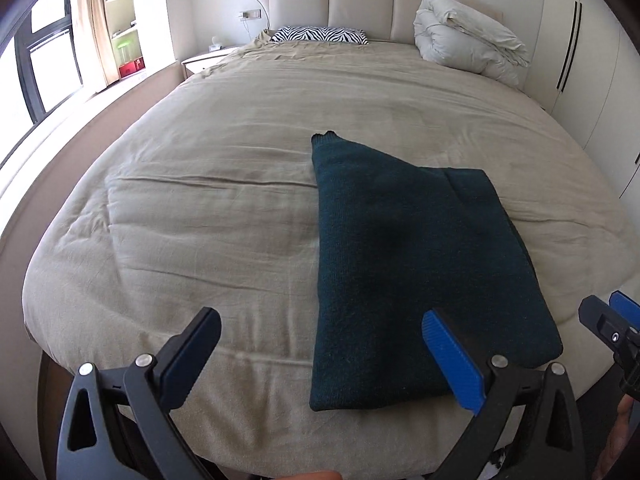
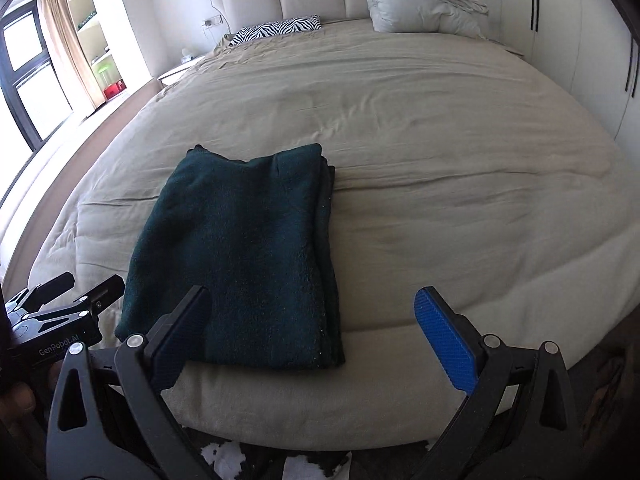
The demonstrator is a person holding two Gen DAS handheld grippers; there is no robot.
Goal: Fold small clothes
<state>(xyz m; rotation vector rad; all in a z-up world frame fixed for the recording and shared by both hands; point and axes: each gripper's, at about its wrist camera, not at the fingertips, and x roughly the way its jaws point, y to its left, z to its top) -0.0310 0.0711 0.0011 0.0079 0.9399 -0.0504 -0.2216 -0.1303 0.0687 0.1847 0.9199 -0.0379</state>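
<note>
A dark green knitted garment [image 1: 416, 264] lies folded into a long rectangle near the foot of the beige bed [image 1: 224, 168]; the right wrist view shows the garment [image 2: 244, 256] left of centre. My left gripper [image 1: 324, 332] hovers open above the bed's front edge, its right finger over the garment's near corner, nothing held. My right gripper [image 2: 314, 312] is open too, just in front of the garment's near right edge, empty. The right gripper's tips [image 1: 612, 320] show at the left wrist view's right edge. The left gripper [image 2: 88, 292] shows at the right wrist view's left edge.
A rolled white duvet [image 1: 464, 36] and a zebra-print pillow [image 1: 320, 35] sit at the headboard. White wardrobe doors [image 1: 588, 64] run along the right. A window [image 1: 40, 64], curtain and shelves stand on the left. A patterned rug [image 2: 280, 460] lies below the bed's foot.
</note>
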